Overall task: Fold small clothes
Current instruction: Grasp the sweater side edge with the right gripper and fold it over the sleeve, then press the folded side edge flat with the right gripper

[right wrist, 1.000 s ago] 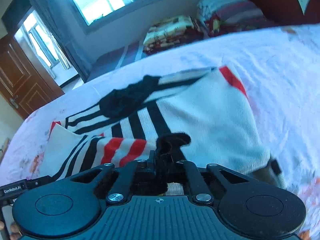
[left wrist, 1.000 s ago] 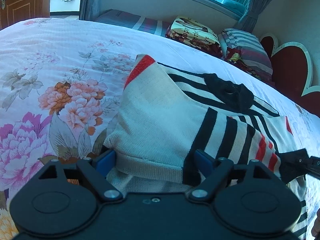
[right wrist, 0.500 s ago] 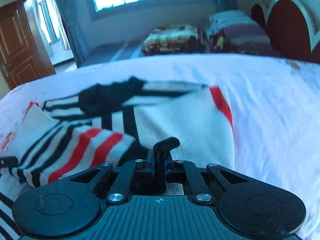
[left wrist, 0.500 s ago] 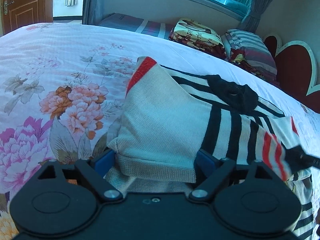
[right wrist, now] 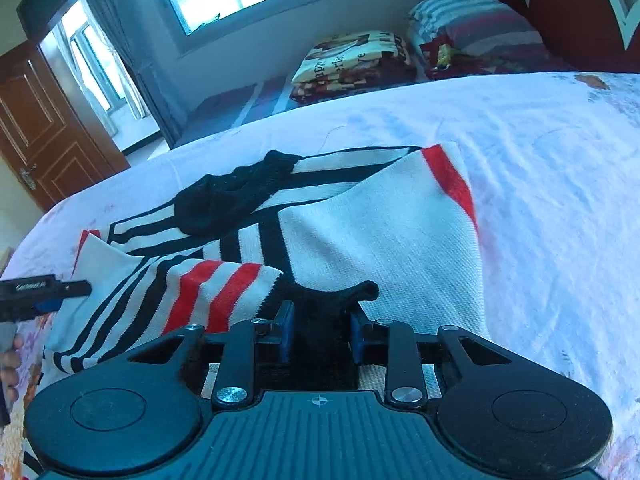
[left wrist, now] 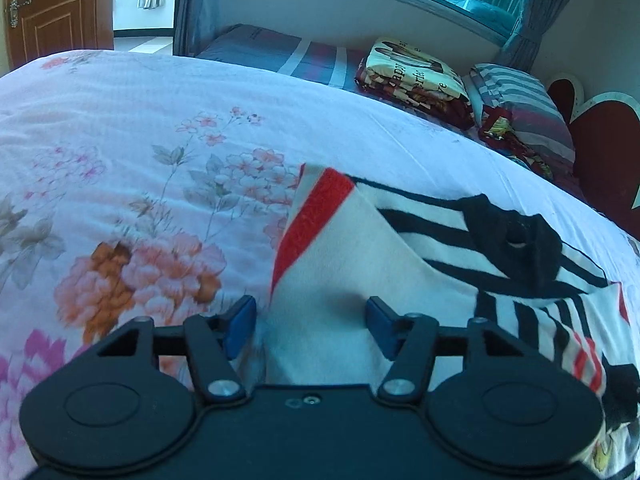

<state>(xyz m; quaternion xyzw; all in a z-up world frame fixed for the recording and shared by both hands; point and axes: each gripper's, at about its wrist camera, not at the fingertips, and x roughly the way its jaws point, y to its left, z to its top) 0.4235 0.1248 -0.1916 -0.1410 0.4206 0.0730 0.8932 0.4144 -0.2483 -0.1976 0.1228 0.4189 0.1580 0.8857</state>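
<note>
risk 1: folded-over white panel of the small white knit sweater with black and red stripes (left wrist: pixel 400 256) can slide back open if dragged; nothing pins the layers, so the fold looks loose.
risk 2: black cuff (right wrist: pixel 320 304) sits bunched between the blue pads; a pull with the pads this slack could let it slip out, or drag the striped sleeve (right wrist: pixel 208 288) off line.
risk 3: left side edge has slack cloth, and a late close may catch only one layer.
left gripper (left wrist: pixel 312 320): jaws wide apart, white knit lies between the pads, not pinched.
right gripper (right wrist: pixel 320 330): jaws partly apart around the black cuff; true clamp or not, cannot tell.
sweater location: lies on the white floral bedspread (left wrist: pixel 120 160), mid-bed, partly folded, black collar (right wrist: pixel 228 196) on top.
material: ribbed knit, soft, limp, thick at folds; red band (left wrist: pixel 316 216) along the hem edge.
bedspread texture: thin crinkled cotton, gives under load.
background: stacked folded blankets (right wrist: pixel 352 64), well apart.
</note>
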